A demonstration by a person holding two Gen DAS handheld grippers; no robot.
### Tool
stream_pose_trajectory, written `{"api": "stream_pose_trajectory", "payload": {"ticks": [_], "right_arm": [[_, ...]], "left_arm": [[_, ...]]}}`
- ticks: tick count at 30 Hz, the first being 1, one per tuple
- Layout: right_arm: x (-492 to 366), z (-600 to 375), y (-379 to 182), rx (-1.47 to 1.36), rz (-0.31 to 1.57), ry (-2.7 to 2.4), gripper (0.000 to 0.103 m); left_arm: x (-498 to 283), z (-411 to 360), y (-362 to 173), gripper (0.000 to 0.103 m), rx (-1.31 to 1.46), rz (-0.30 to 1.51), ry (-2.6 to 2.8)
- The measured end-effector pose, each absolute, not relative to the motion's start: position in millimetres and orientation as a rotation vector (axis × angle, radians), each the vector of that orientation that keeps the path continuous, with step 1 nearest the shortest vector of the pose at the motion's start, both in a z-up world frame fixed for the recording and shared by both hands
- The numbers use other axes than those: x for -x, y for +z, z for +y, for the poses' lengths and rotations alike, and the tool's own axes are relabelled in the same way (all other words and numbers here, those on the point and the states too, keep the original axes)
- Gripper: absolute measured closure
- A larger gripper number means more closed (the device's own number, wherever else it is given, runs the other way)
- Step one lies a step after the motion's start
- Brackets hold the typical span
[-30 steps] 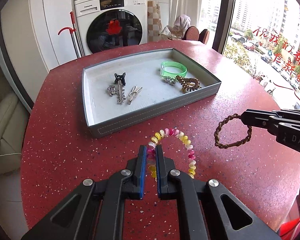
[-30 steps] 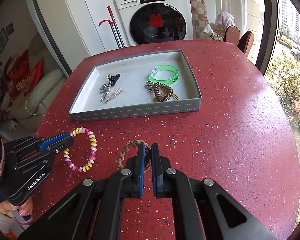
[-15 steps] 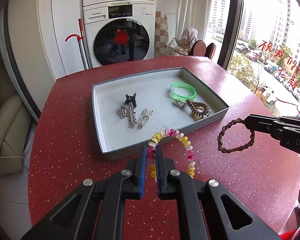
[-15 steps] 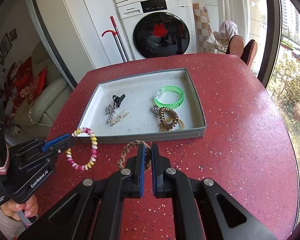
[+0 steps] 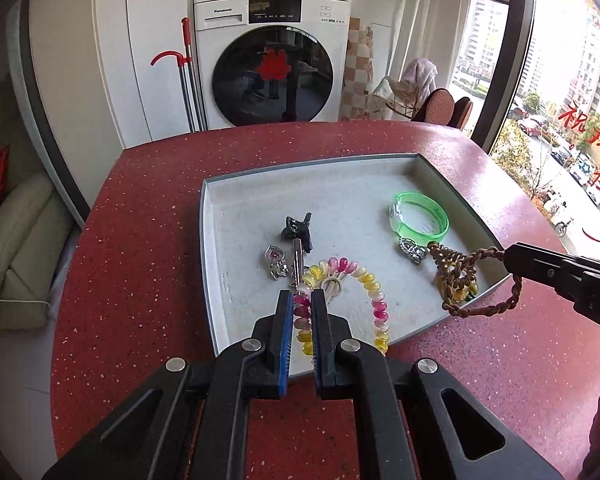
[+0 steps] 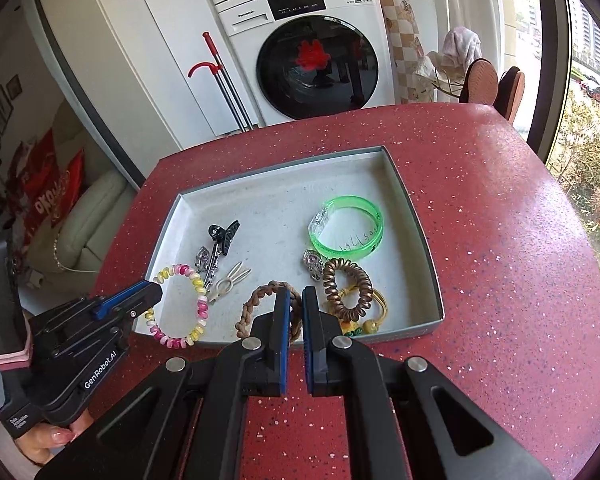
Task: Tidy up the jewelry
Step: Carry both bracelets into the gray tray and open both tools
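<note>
My left gripper (image 5: 302, 300) is shut on a pink, yellow and white coil bracelet (image 5: 374, 292), which hangs over the near left part of the grey tray (image 5: 210, 280). My right gripper (image 6: 295, 298) is shut on a brown braided bracelet (image 6: 256, 300) held over the tray's near edge. From the right wrist view the left gripper (image 6: 154, 286) shows at lower left with the coil bracelet (image 6: 200, 300). Inside the tray lie a green bangle (image 6: 350, 232), a brown coil hair tie (image 6: 346, 284), a black claw clip (image 6: 224, 234) and small silver clips (image 6: 228, 282).
The tray sits on a red speckled round table (image 6: 500, 280). A washing machine (image 6: 316, 60) and white cupboards stand beyond the far edge, a cream sofa (image 6: 88, 216) to the left, a window to the right. A person's hand (image 6: 52, 438) grips the left tool.
Both grippers have moved forward toward the tray, each carrying its bracelet. The bracelets were over the bare table before and now hang over the tray's near edge.
</note>
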State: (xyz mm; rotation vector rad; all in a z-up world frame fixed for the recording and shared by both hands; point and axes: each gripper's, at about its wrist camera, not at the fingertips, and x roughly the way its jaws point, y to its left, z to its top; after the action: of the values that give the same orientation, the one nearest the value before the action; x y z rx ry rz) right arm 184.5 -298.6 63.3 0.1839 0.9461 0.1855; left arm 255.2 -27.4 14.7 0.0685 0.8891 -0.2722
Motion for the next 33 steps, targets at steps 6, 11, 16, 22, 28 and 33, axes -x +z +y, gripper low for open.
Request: {"api": "stream_pose_trajectory", "payload": {"ticks": [6,11,16,22,28,33], "right_arm": [[-202,-298,44,-0.201,0.977,0.179,0.096],[-211,-297,28,-0.198,1.007,0.171,0.097],[-221,-298,16,-0.187,1.028,0.151,0.097],[-231,-303,7,-0.164,1.036,0.114,0.096],[-232,-301,6,-0.136,1.040,0.108,0.097],[-231,-299,8,-0.149,1.049,0.122,0.096]], "left_arm": [[-272,-34,0,0.077,-0.087,0.911,-0.250],[-280,-41,-12,0.077,-0.129,0.914,-0.237],[-286,-46,-23,0.077,-0.134,0.936,-0.233],[-296,-51,-33,0.077,-0.158,0.954,-0.215],[-302,-52,-40,0.077,-0.196,0.942,-0.179],[-301,-55,-40,0.077,-0.225,0.938,-0.171]]}}
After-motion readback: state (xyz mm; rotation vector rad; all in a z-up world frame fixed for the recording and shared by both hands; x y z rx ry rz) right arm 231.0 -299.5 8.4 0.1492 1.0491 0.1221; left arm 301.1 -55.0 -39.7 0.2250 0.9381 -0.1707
